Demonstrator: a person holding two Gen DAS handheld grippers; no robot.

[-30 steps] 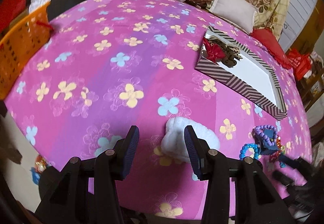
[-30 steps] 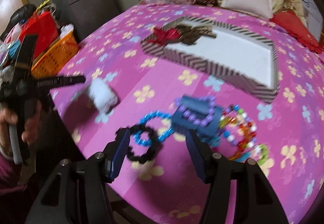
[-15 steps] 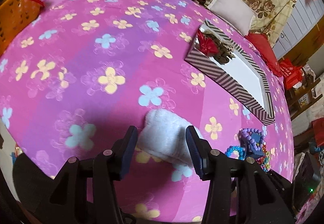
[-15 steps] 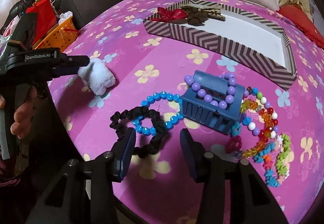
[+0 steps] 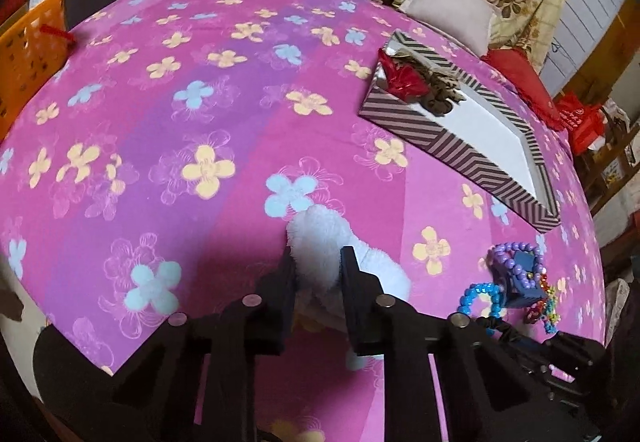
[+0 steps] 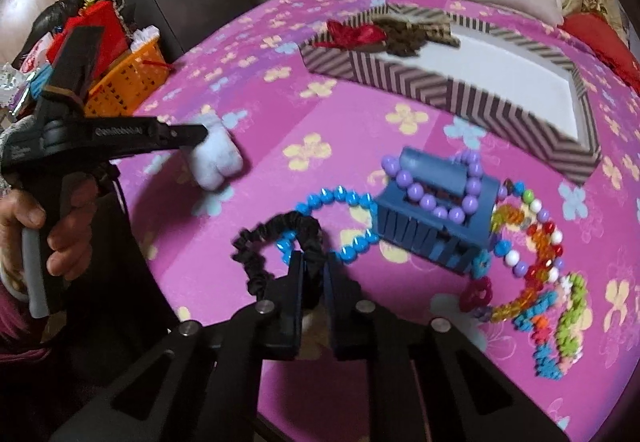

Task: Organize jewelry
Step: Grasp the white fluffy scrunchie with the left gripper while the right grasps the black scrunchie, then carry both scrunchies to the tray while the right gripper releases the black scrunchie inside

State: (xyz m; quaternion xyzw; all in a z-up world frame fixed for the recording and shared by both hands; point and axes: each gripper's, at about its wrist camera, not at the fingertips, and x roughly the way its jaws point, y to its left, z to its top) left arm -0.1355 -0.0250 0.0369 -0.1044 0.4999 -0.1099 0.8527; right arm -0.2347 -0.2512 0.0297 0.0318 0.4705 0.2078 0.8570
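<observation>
A white fluffy scrunchie (image 5: 320,234) lies near the front of the pink flowered bedspread. My left gripper (image 5: 318,262) is closing, and its pads press on the scrunchie from both sides. The right wrist view shows that gripper (image 6: 200,134) at the same scrunchie (image 6: 216,158). My right gripper (image 6: 314,260) is shut on a black scrunchie (image 6: 256,254), which overlaps a blue bead bracelet (image 6: 340,198). Beside them lies a blue claw clip (image 6: 436,218) with a purple bead bracelet (image 6: 432,198) draped on it. A striped open box (image 6: 400,74) holds a red bow (image 6: 352,32).
Several colourful bead bracelets (image 6: 540,242) lie right of the clip. An orange basket (image 5: 24,42) stands off the bed's left edge. Pillows (image 5: 448,10) and clutter line the far side. A hand (image 6: 24,214) holds the left gripper's handle.
The left gripper came forward over the white scrunchie and closed on it. The right gripper narrowed and shut on the black scrunchie.
</observation>
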